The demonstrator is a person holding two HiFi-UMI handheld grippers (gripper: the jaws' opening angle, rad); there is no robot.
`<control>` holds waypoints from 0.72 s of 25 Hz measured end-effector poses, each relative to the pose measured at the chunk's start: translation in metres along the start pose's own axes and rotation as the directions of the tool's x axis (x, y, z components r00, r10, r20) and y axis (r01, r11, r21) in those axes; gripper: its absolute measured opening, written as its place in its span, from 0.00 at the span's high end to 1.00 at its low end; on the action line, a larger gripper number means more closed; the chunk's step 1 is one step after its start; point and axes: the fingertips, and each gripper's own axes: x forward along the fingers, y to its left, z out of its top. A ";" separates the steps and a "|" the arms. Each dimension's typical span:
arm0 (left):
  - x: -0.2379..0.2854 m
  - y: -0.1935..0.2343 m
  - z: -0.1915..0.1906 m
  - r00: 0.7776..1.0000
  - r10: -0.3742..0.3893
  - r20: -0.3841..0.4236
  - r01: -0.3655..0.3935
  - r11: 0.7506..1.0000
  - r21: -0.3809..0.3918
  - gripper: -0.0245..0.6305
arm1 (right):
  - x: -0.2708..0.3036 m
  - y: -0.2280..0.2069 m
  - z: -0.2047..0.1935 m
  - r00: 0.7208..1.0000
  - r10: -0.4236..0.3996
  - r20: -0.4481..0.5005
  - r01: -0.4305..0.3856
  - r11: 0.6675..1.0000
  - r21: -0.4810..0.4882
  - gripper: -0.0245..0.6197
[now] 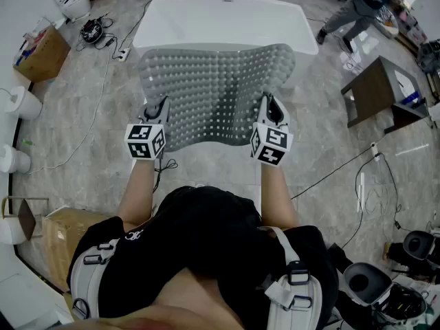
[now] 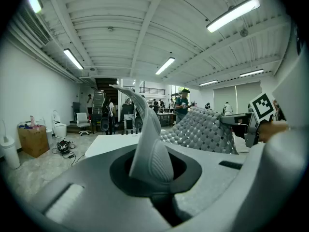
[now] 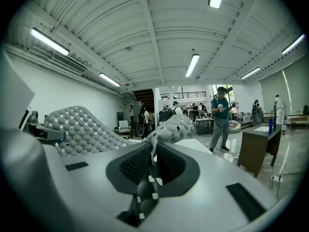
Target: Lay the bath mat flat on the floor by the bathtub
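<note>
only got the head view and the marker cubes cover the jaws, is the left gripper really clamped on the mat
Observer: Yes. In the left gripper view the left gripper has its jaws shut on a folded edge of the bath mat, and that edge curls up out of them.
Operator: and the right one
Observer: Gripping too. The right gripper view shows the right gripper with its jaws pinched on the mat's edge.

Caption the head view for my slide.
The left gripper and right gripper grip a grey nubbed bath mat by its near edge, spread before the white bathtub.
</note>
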 end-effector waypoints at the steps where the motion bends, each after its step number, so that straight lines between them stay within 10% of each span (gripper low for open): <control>1: -0.002 0.000 0.000 1.000 -0.002 0.002 0.002 1.000 0.001 0.92 | -0.002 0.002 -0.001 1.000 0.002 -0.002 -0.002 1.000 0.001 0.91; 18: -0.001 -0.003 0.004 1.000 0.011 0.009 -0.011 1.000 -0.011 0.92 | -0.001 0.001 -0.008 1.000 0.023 -0.012 -0.022 0.999 0.023 0.90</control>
